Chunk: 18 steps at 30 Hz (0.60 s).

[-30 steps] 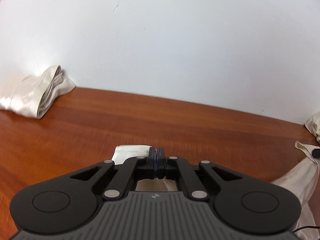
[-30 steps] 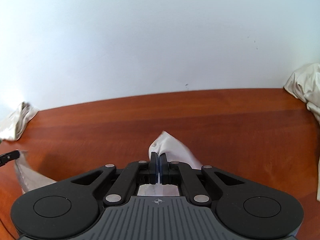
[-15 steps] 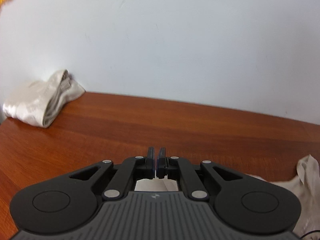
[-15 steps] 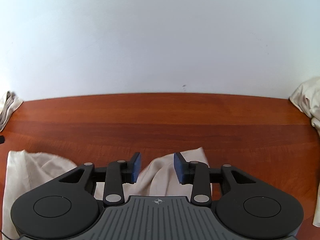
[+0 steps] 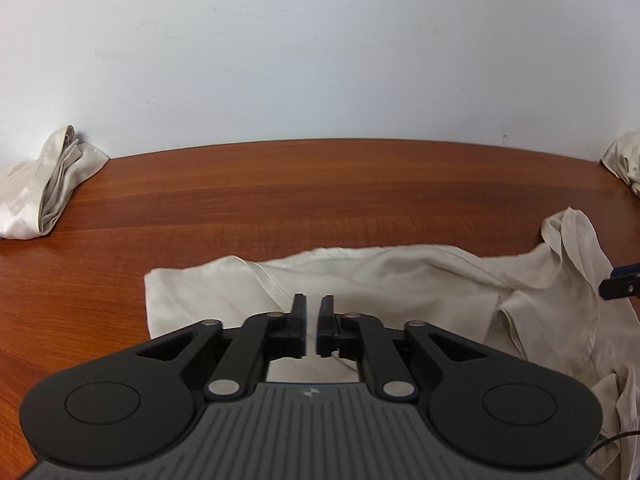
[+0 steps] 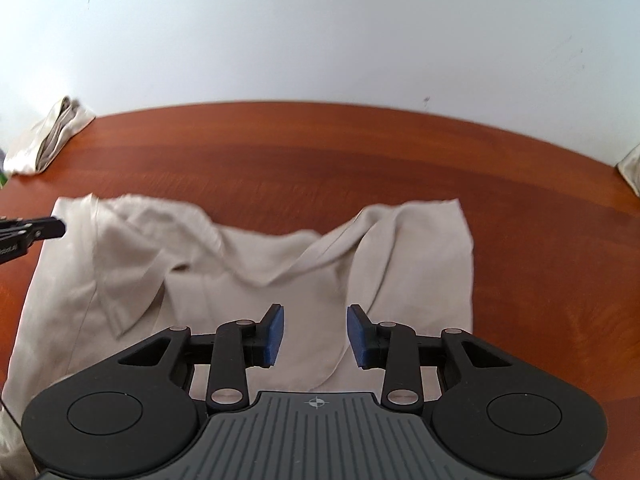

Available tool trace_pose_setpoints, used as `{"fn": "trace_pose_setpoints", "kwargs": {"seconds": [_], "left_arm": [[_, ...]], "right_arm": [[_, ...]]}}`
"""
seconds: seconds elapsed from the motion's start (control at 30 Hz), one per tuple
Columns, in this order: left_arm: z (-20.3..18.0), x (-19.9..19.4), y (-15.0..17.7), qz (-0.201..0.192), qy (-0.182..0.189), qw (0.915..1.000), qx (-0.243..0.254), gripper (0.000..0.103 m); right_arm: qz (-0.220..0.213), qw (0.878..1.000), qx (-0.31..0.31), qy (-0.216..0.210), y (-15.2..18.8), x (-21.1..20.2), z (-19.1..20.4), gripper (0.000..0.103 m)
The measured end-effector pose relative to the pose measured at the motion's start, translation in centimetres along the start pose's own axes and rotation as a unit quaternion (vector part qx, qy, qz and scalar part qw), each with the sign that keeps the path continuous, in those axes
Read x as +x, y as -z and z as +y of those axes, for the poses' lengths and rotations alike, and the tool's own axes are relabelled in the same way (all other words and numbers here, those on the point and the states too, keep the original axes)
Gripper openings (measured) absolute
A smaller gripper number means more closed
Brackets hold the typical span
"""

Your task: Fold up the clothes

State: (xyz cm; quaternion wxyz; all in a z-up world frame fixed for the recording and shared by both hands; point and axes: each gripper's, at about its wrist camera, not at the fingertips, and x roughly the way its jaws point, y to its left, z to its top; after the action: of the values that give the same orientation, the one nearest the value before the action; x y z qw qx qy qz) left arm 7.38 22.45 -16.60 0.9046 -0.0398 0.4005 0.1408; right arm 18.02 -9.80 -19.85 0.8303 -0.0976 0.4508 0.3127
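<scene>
The cream garment (image 6: 256,280) lies spread and rumpled on the wooden worktop (image 6: 320,152), its long axis running crosswise to the way both tongs point, so each pair faces one end of it. The left tongs (image 5: 313,312) hover above the garment's left part, near the squared left corner (image 5: 160,280); their jaws stand only a narrow slit apart and are opening, with nothing caught between them. The right tongs (image 6: 315,332) hang over the middle-right of the cloth, jaws moderately wide and empty, the fabric lying flat below and beyond them. From there the right far corner (image 6: 452,208) lies ahead and to the right, and a raised fold (image 6: 344,240) runs diagonally just ahead of the fingertips. The next grasp probably turns on this split: each hand is nearer its own end, so the left would take the left edge and the right the right edge. Already folded pieces sit well apart: one bundle (image 5: 48,188) at the far left by the wall, another pale heap (image 5: 624,164) at the far right.
</scene>
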Motion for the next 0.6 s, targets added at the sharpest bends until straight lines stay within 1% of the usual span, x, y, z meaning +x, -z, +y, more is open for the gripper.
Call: {"fn": "trace_pose_setpoints", "kwargs": {"seconds": [0.13,0.23,0.43,0.53,0.6], "left_arm": [[-1.0,0.3,0.7,0.008,0.006,0.9999,0.005,0.01],[-1.6,0.8,0.4,0.009,0.009,0.9997,0.019,0.011],[-2.6,2.0,-0.9,0.003,0.019,0.9982,0.057,0.011],[-2.9,2.8,-1.7,0.0,0.023,0.9974,0.069,0.011],[-3.1,3.3,-2.2,-0.002,0.024,0.9969,0.075,0.011]], "right_arm": [[0.006,1.0,0.0,-0.007,0.4,1.1,0.9,0.037],[0.007,1.0,0.0,-0.012,-0.2,1.8,1.2,0.037],[0.0,1.0,-0.002,-0.001,-2.0,2.9,0.8,0.037],[0.003,1.0,0.0,-0.002,-3.1,3.6,0.2,0.037],[0.012,1.0,0.007,-0.008,-3.7,4.3,-0.3,0.037]]}}
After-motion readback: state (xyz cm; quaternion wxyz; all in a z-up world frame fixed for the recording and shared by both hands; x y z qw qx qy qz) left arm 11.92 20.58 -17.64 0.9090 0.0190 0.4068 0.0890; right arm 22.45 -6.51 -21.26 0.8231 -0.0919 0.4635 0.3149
